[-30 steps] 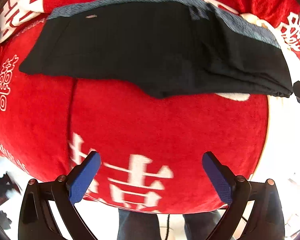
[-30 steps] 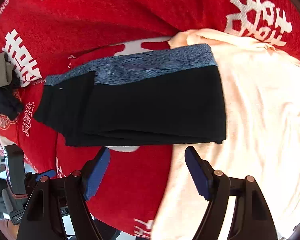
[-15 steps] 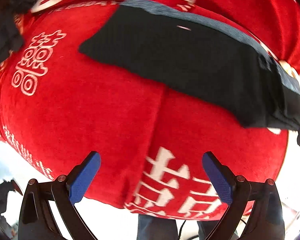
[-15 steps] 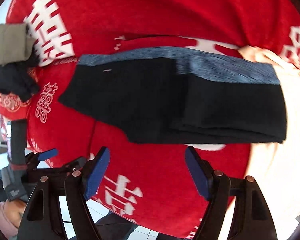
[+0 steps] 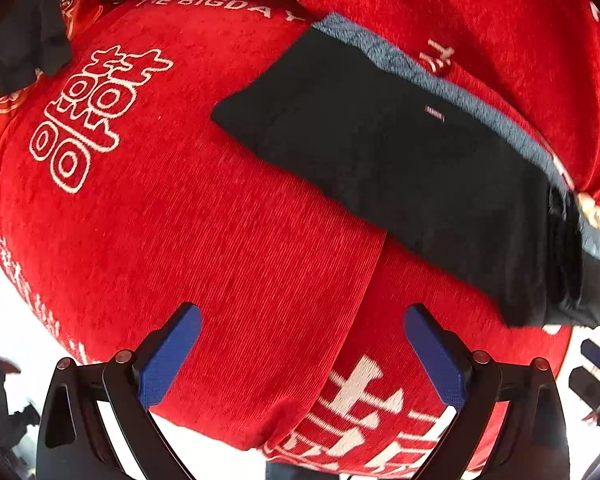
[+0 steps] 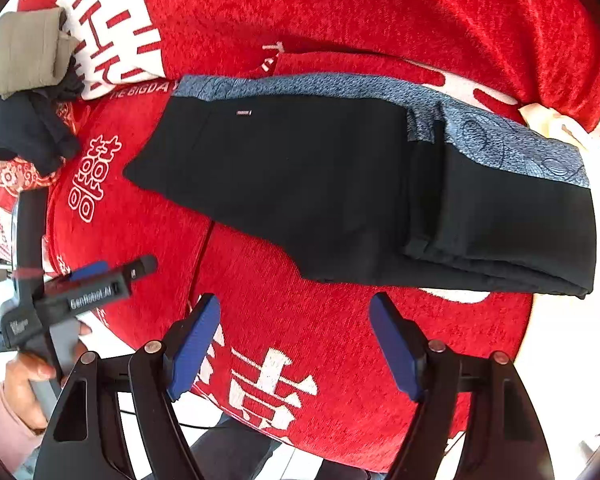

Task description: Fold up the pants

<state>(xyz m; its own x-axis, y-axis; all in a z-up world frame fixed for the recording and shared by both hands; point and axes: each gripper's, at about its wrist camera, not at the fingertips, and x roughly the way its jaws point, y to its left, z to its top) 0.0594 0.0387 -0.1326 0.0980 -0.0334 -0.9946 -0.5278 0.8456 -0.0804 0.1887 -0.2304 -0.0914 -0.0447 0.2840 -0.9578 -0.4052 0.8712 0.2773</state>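
Nearest you, your left gripper has its blue pads spread wide with nothing between them, only red cloth below. Your right gripper is the same: jaws wide apart, empty, hovering over the near edge of the red cloth with its white characters. In the right wrist view, your left gripper shows at the lower left, held in your hand, off the near left edge of the cloth.

Further out lie the pants: black, folded into a long flat band, a blue-grey patterned waistband running along the far edge, a small label near the left end. The right end is doubled over, stacked layers showing at the near right corner. The pants rest flat on the red cloth, right end reaching onto a pale cream fabric.

Around: a dark garment bunched at the far left, an olive-grey folded piece just behind it, touching. Both well apart from the pants.

Relative to jaws: the pants sit ahead and to the right of the left gripper, not touching. For the right gripper they lie straight ahead, just beyond the fingertips, a strip of red cloth between.
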